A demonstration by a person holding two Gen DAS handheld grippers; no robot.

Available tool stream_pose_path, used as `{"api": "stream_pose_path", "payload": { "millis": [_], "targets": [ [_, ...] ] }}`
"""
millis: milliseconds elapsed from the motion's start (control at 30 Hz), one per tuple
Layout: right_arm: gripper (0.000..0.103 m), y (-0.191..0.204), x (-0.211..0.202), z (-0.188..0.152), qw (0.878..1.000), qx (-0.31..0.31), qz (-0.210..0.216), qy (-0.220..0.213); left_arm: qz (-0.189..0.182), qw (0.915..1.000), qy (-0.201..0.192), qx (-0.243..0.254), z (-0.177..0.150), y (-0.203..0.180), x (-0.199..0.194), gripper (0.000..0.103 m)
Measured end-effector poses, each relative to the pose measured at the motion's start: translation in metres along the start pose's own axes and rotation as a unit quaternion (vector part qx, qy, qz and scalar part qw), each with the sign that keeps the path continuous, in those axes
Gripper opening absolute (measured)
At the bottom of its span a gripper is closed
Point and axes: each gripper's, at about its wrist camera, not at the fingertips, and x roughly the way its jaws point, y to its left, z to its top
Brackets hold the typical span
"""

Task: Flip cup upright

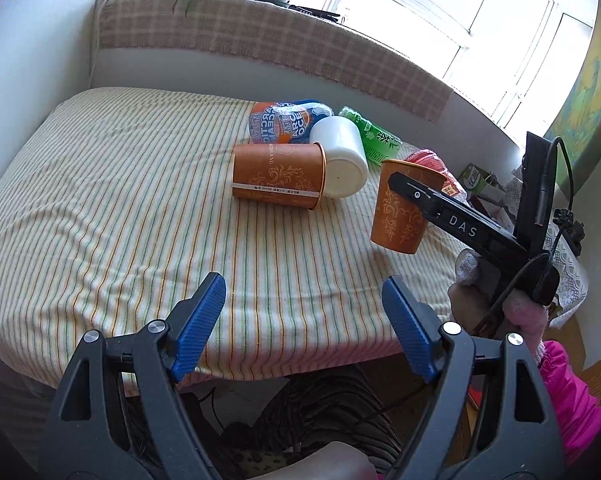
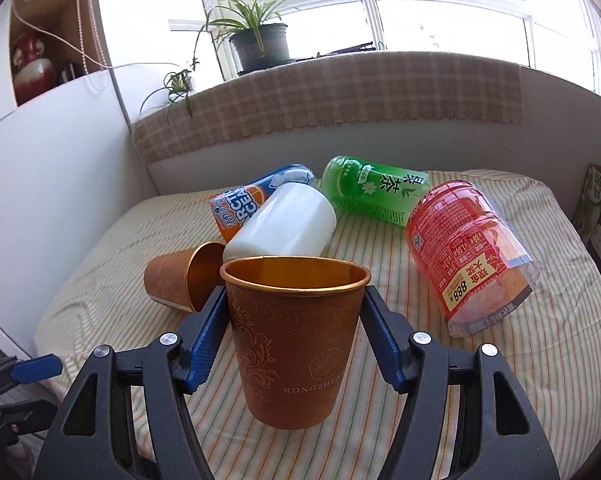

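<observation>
My right gripper (image 2: 296, 316) is shut on an orange paper cup (image 2: 296, 344), mouth up, held upright just above or on the striped cloth. In the left wrist view the same cup (image 1: 400, 216) stands at the table's right edge with my right gripper (image 1: 408, 190) on it. A second orange cup (image 1: 278, 176) lies on its side mid-table; it also shows in the right wrist view (image 2: 180, 280). My left gripper (image 1: 304, 320) is open and empty at the table's near edge.
A white container (image 2: 284, 224), an orange-blue bottle (image 2: 252, 200), a green bottle (image 2: 376, 188) and a red bottle (image 2: 464, 252) lie on the striped tablecloth (image 1: 120, 220). A wall, sill and potted plant (image 2: 260, 44) stand behind.
</observation>
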Motion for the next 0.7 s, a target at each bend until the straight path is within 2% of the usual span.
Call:
{"api": "stream_pose_path", "payload": {
  "millis": [167, 333, 700],
  "targets": [
    [0.065, 0.004, 0.005, -0.007, 0.998, -0.035, -0.041, -0.036, 0.004, 1.0, 0.0, 0.001, 0.0, 0.001, 0.0, 0.083],
    [0.065, 0.003, 0.016, -0.003, 0.997, -0.036, -0.065, -0.028, 0.001, 1.0, 0.003, -0.001, 0.001, 0.001, 0.003, 0.083],
    [0.065, 0.012, -0.005, -0.016, 0.996, -0.064, -0.06, -0.031, -0.008, 0.9999, 0.004, 0.01, 0.003, -0.008, 0.009, 0.083]
  ]
}}
